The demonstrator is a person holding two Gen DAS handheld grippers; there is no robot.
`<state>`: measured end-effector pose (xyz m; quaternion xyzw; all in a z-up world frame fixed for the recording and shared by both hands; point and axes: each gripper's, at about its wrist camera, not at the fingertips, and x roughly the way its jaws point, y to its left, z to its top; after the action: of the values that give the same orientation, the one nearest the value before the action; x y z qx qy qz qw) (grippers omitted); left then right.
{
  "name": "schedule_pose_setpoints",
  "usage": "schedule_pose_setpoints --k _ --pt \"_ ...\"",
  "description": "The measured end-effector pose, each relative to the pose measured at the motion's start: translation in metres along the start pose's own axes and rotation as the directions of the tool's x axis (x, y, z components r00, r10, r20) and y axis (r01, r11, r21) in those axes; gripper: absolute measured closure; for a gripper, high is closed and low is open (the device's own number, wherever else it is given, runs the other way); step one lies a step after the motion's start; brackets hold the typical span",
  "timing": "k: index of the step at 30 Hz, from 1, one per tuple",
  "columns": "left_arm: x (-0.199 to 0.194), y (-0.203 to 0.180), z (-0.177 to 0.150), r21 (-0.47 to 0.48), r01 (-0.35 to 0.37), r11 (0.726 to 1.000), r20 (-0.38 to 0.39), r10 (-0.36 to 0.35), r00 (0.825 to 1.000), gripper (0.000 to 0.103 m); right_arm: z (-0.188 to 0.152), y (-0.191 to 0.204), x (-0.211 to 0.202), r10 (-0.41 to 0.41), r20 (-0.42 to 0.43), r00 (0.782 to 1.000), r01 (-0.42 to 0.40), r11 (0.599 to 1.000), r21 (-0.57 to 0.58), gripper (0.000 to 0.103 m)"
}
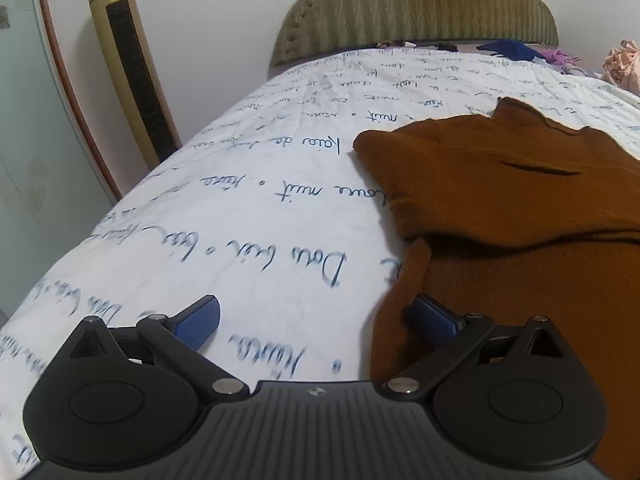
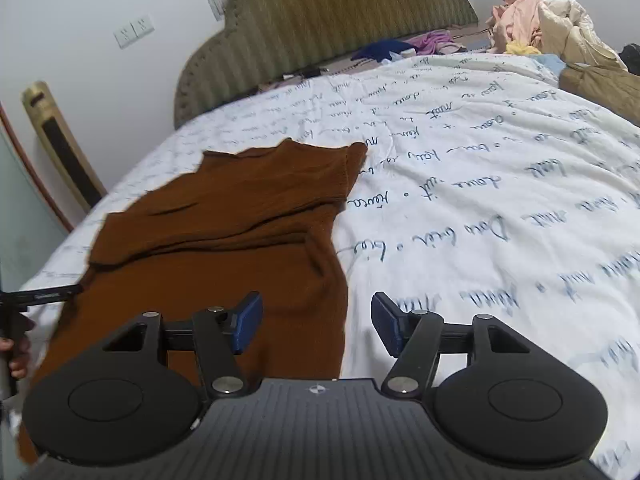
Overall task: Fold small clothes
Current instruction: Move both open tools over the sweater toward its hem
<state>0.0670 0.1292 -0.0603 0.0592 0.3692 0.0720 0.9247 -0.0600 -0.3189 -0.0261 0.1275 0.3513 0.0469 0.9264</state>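
1. White quilted bedspread printed with blue handwriting (image 1: 248,184) covers the bed, which ends at an olive-green scalloped padded headboard (image 1: 416,4); a gold tower fan (image 1: 128,64) stands against the wall left of the bed.
2. Loose clothes in pink, cream and purple (image 2: 540,24) are heaped far ahead of the right gripper, beside the headboard.
3. The rust-brown knitted sweater (image 2: 240,216) lies flat on the bedspread, its long axis running from the grippers toward the headboard, with the collar end pointing to the headboard and the hem nearest the grippers.
4. Both sleeves are folded across its body, forming a band across the upper half.
5. The left gripper (image 1: 316,326) is released, jaws wide apart; its right finger is over the sweater's left edge, its left finger over bare bedspread.
6. The right gripper (image 2: 316,326) is released too, with nothing pinched; its left finger is over the sweater's right edge, its right finger over bedspread.
7. From the right wrist view, a hand (image 2: 18,354) holding the other gripper's handle shows at the far left edge.
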Motion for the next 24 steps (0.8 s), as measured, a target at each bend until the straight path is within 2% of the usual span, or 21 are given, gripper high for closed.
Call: schedule_pose_setpoints --k 6,9,14,18,19,24 --pt "-0.055 0.014 -0.038 0.034 0.047 0.998 0.011 -0.047 0.999 0.000 -0.030 -0.009 -0.047 0.099 -0.080 0.992 -0.096 0.994 0.046 0.041" --pt "-0.086 0.030 -0.063 0.037 0.105 0.994 0.020 -0.106 0.994 0.000 -0.054 -0.008 -0.064 0.108 -0.116 0.987 -0.103 0.994 0.044 0.041" --pt "-0.113 0.055 -0.102 -0.003 0.182 0.983 -0.022 -0.182 0.983 0.000 -0.085 -0.007 -0.078 0.128 -0.140 0.982 -0.121 0.991 0.058 0.041" --pt "-0.123 0.062 -0.122 -0.054 0.233 0.971 -0.046 -0.235 0.971 0.000 -0.096 -0.010 -0.082 0.146 -0.136 0.980 -0.134 0.986 0.094 0.041" --pt "-0.125 0.061 -0.125 -0.054 0.240 0.969 -0.054 -0.243 0.969 0.000 -0.098 -0.011 -0.082 0.152 -0.137 0.979 -0.139 0.985 0.106 0.041" --pt "-0.132 0.055 -0.137 -0.026 0.188 0.982 -0.047 -0.189 0.981 0.000 -0.105 -0.016 -0.088 0.169 -0.137 0.976 -0.150 0.979 0.139 0.041"
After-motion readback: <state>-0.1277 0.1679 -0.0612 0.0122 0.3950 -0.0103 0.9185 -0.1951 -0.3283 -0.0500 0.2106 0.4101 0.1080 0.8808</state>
